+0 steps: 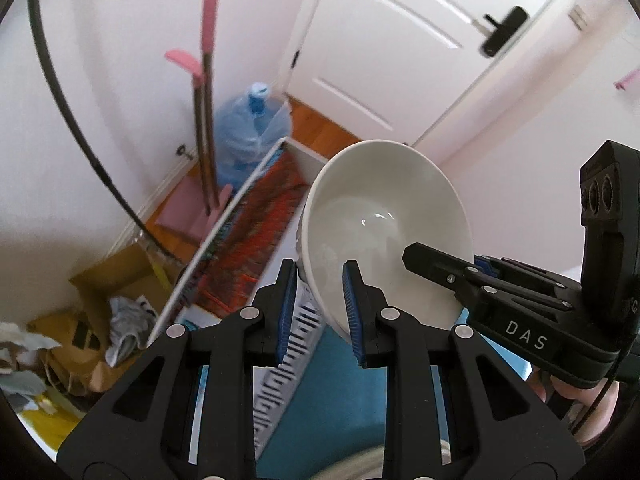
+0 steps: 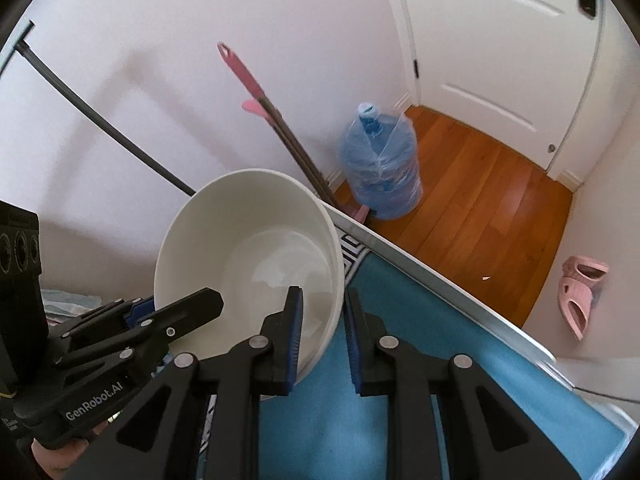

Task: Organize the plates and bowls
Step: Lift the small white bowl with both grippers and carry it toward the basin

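A white bowl (image 1: 380,220) is held up in the air, tilted, above the blue-covered table (image 1: 332,392). My left gripper (image 1: 320,304) grips its near rim, one finger outside and one inside. My right gripper (image 2: 322,336) grips the rim on the other side of the bowl (image 2: 256,248), also with one finger inside and one outside. In the left wrist view the right gripper (image 1: 440,268) comes in from the right onto the rim. In the right wrist view the left gripper (image 2: 176,312) comes in from the left.
A blue water jug (image 2: 380,172) and pink-handled mops (image 2: 248,80) stand by the wall on the wooden floor (image 2: 480,200). A white door (image 2: 500,40) is beyond. Pink slippers (image 2: 580,292) lie at right. Cardboard and cloths (image 1: 108,300) lie left of the table.
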Tool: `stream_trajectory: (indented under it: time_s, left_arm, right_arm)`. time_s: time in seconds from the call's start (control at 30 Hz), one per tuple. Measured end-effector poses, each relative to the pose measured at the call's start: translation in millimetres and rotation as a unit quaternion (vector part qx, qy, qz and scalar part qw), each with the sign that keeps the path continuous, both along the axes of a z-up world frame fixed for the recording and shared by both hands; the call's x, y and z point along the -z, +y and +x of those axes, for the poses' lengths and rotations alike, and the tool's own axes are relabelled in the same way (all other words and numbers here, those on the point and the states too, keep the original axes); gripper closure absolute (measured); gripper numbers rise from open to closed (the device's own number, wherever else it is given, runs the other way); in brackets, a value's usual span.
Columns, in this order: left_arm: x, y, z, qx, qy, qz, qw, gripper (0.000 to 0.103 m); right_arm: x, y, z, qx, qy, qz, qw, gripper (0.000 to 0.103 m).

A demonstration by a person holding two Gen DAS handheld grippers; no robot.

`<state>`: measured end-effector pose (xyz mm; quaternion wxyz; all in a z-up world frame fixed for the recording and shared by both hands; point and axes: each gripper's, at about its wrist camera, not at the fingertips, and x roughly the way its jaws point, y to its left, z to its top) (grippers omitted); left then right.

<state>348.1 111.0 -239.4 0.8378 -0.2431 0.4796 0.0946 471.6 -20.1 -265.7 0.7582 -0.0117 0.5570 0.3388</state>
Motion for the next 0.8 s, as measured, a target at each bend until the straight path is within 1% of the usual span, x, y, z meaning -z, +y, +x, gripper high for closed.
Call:
stream_trajectory:
  time_s: [0.2,0.37,0.47,0.63,0.8]
  left_arm:
    - [-42.8,-54.8,-21.8,0.041,-0.028,0.015,0.9987,0.082]
    - [-71.1,-119.5,-50.2,0.070,-0.048,0.021,0.9962,0.082]
    - [-82.0,-160.6,-66.8,0.084,-0.054,0.024,0.9948,0.082]
    - [-87.6,-239.4,-99.3,0.107,-0.055,0.021,0.9925,0.082]
    - [-78.0,-308.5,-124.8,0.125,-0.044,0.009,0.9911,0.082]
  right_arm:
    - [-41.9,-54.1,-33.0,0.033,-0.032,0.012,0.999,0.084]
    - [-75.9,-118.9,-76.4,0.062,-0.059,0.021,0.996,0.084]
    - [-88.8,-158.6,-104.1,0.079,-0.069,0.020,0.994,0.084]
    - [-93.6,-224.5,-152.2,0.102,-0.073,0.016,0.992,0.084]
    - [-86.5,-286.9,-196.1,0.121,-0.065,0.004,0.990,0.084]
